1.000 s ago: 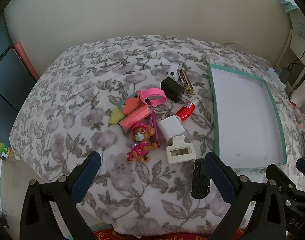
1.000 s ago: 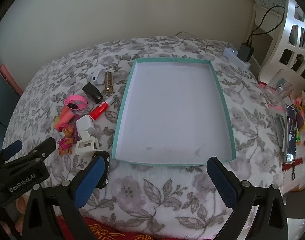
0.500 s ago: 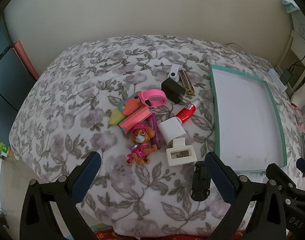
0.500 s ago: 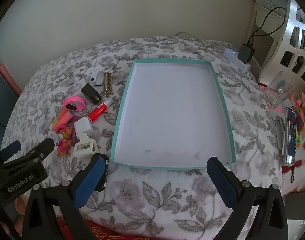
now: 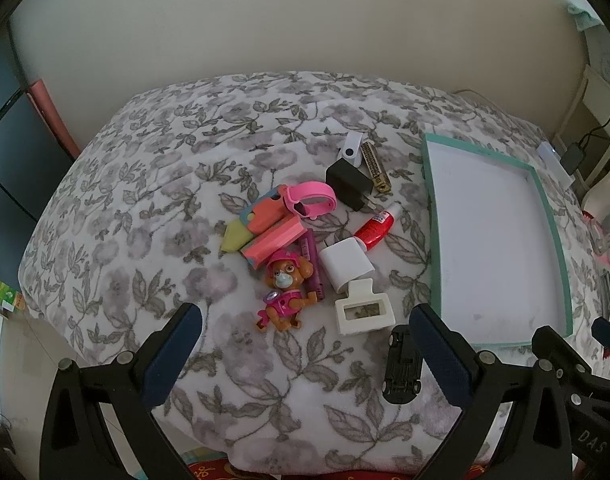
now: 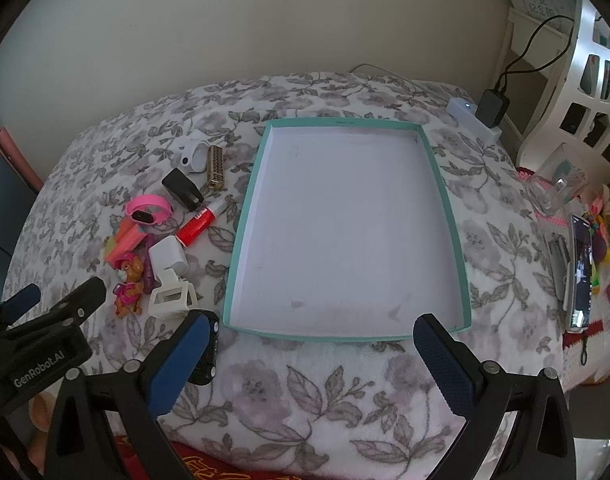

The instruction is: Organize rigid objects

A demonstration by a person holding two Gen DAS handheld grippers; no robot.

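Teal tray (image 6: 449, 216) empty, 12 o'clock of the right gripper (image 6: 311, 354). Toy pile (image 5: 305, 236) at 12 of the left gripper (image 5: 305, 344). Both wide open, holding nothing. Risk: black toy car (image 5: 401, 364) sits against the left gripper's right finger; a nudge could roll it off.

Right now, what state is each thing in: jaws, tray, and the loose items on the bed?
left gripper: jaws open, holding nothing
right gripper: jaws open, holding nothing
teal tray: empty, flat on the bed
pink wristband: looped shut, lying on the orange blocks
black toy car: upside down
puppy figure: lying face up
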